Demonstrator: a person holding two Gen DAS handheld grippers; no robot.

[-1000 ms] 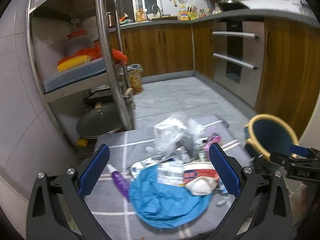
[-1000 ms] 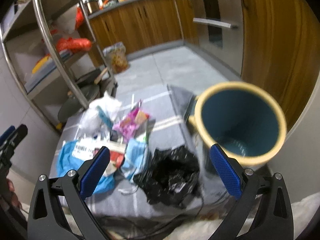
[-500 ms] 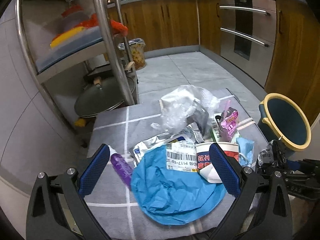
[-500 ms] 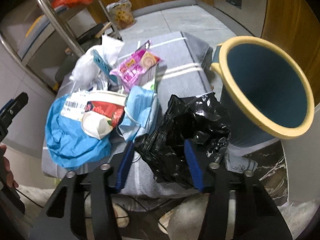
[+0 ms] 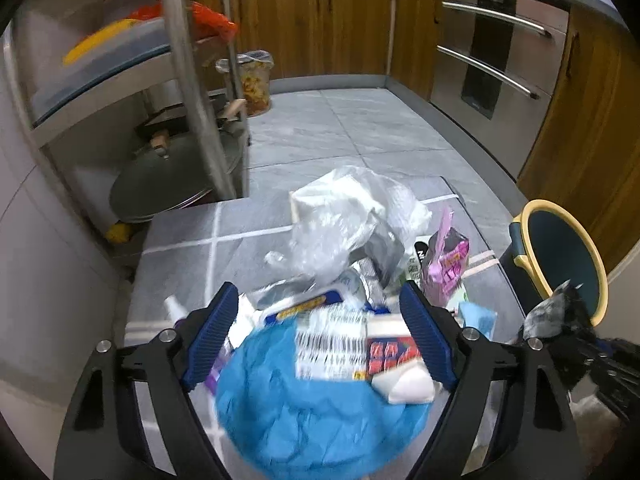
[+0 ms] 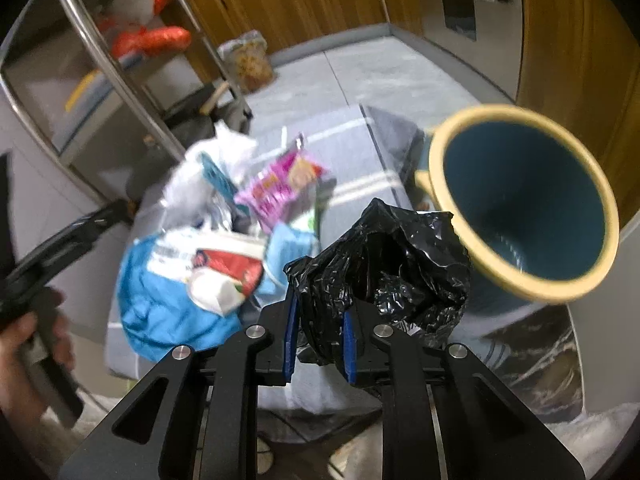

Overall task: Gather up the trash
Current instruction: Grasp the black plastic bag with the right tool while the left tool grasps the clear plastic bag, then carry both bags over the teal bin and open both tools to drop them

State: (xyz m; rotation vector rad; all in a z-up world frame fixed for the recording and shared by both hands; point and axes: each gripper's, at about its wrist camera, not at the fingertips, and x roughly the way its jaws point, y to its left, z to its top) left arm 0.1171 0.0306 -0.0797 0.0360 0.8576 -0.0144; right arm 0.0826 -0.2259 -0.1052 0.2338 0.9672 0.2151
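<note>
From my left tool's (image 5: 320, 334) camera, its blue pads stand wide apart and have just been narrowing; nothing is pressed between them. The blue plastic bag (image 5: 320, 420) and a blurred barcode label (image 5: 332, 344) lie below the gap. The trash heap sits on a grey cloth with white stripes (image 5: 188, 240): a clear crumpled bag (image 5: 344, 220) behind the blue one, a pink snack wrapper (image 5: 446, 264) standing on end to its right. The blue bin with a yellow rim (image 5: 560, 256) is right of the heap, mouth tilted toward me. Behind it are grey floor tiles, wooden cabinets and a steel shelf rack (image 5: 188, 80).

From my right tool's (image 6: 319, 338) camera, the pads have just been closing and now pinch a crumpled black plastic bag (image 6: 384, 268). The bag bulges up and right from the pads, its far edge overlapping the bin's rim (image 6: 520, 280). The bin's mouth (image 6: 524, 200) faces me, tipped left. My left hand (image 6: 24, 344) grips the other tool's handle at the left edge.
</note>
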